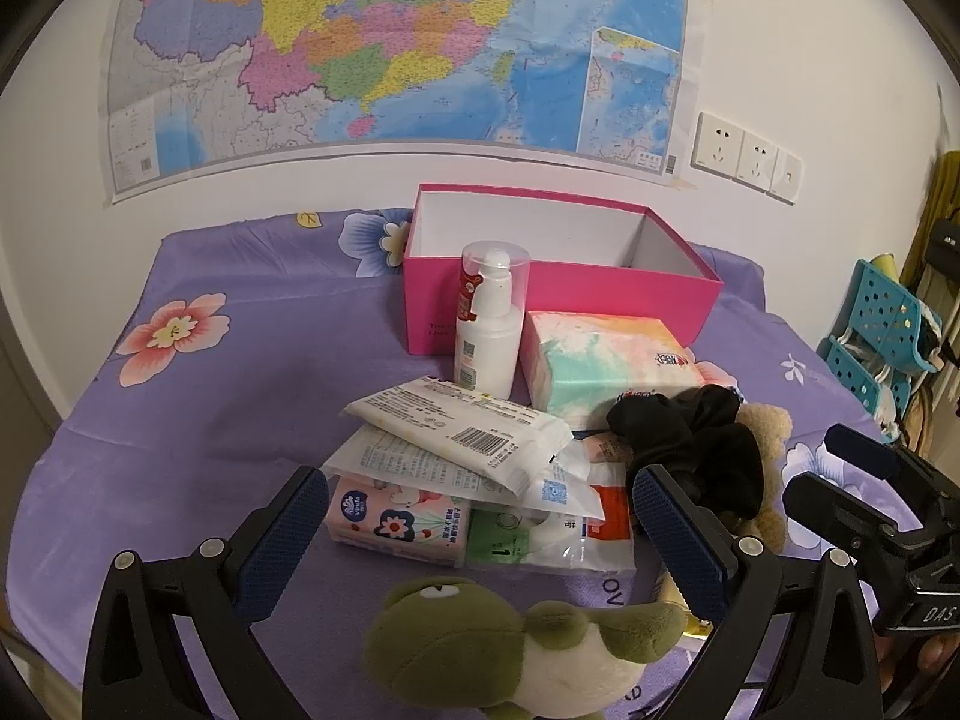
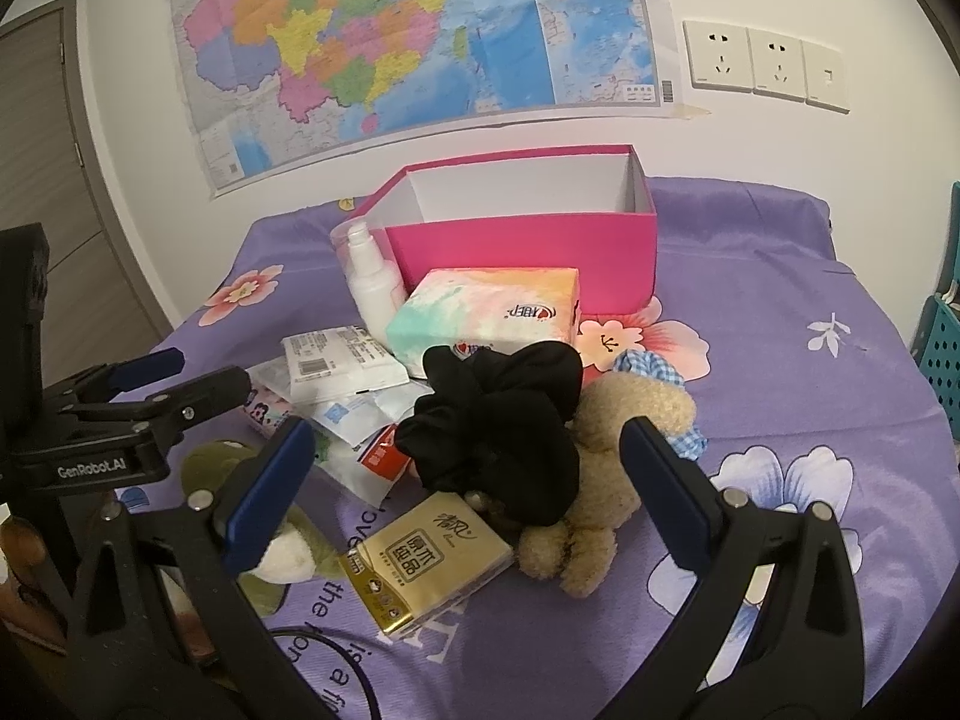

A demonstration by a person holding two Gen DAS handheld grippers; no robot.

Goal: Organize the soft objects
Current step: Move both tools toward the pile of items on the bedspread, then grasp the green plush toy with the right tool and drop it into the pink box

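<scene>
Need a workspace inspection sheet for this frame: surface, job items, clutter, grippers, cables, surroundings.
Surface: purple floral bedsheet, covered in loose items.
Job's things: green plush, tan teddy under a black fabric piece, blue gingham cloth behind it; pink box open, nothing seen inside.
Clutter: pastel tissue pack, wet-wipe packs, gold tissue packet, white pump bottle.
Grippers: left gripper open over the green plush; right gripper open, facing the teddy pile.
Cables: dark cable on sheet.
Surroundings: wall map, wall sockets, teal rack.
</scene>
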